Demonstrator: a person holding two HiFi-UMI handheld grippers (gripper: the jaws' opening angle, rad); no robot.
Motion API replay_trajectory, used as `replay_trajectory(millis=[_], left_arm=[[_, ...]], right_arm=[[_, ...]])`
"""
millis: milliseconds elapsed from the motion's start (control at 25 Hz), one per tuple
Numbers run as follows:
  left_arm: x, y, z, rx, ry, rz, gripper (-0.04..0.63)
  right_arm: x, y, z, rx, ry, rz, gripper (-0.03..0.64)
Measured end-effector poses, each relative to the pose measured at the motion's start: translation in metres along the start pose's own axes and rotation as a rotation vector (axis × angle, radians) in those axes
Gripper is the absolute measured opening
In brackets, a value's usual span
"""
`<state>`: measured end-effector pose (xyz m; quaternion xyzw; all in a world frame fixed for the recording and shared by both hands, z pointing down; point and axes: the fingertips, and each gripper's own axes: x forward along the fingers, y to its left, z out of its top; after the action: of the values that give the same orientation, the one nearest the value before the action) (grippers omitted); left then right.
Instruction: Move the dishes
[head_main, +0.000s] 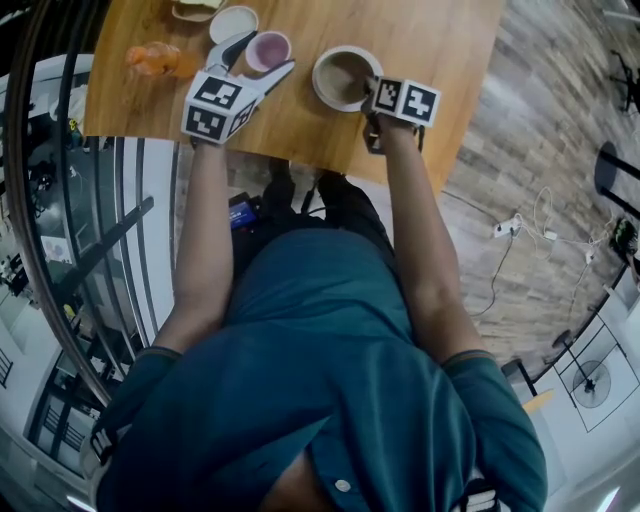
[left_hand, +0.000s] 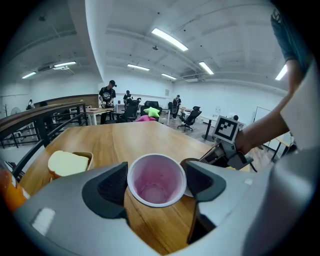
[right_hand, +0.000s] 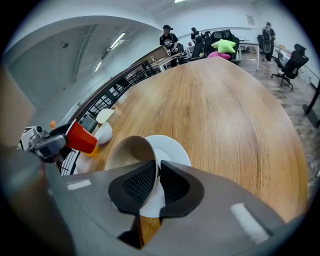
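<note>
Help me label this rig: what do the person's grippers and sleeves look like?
The left gripper and right gripper have pale grey, broad jaws with dark textured pads. Each carries a white cube with black square markers. The person wears a teal short-sleeved shirt.

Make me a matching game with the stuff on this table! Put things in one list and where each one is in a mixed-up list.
Things:
1. pink cup
2. brown cup
3. bread slice
4. white saucer

Places:
A. under the brown cup
B. lying in a tan dish
C. its wall is pinched by the right gripper
D. held between the pads of the left gripper

Right pairs: 1-D, 2-C, 3-B, 4-A
</note>
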<state>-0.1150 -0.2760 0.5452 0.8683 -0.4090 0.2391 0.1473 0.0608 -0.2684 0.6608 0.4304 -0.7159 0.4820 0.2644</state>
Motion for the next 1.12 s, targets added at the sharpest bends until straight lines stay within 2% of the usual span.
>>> replay_trajectory(millis=[320, 800, 1120], left_arm=[[-0.006, 0.018, -0.032, -0.036, 0.030, 0.021, 0.351], [0.006, 0.018, -0.072, -0.058, 0.049, -0.003, 0.353], [0.009, 0.016, -0.071, -0.053, 0.034, 0.001, 0.364]], right_arm=[[-0.003, 0.002, -0.004, 0.012, 0.010, -0.022, 0.025], [-0.003, 0.005, -0.005, 0.015, 0.013, -0.051, 0.025], [-0.010, 0.003, -0.001, 0.023, 0.003, -0.055, 0.025]])
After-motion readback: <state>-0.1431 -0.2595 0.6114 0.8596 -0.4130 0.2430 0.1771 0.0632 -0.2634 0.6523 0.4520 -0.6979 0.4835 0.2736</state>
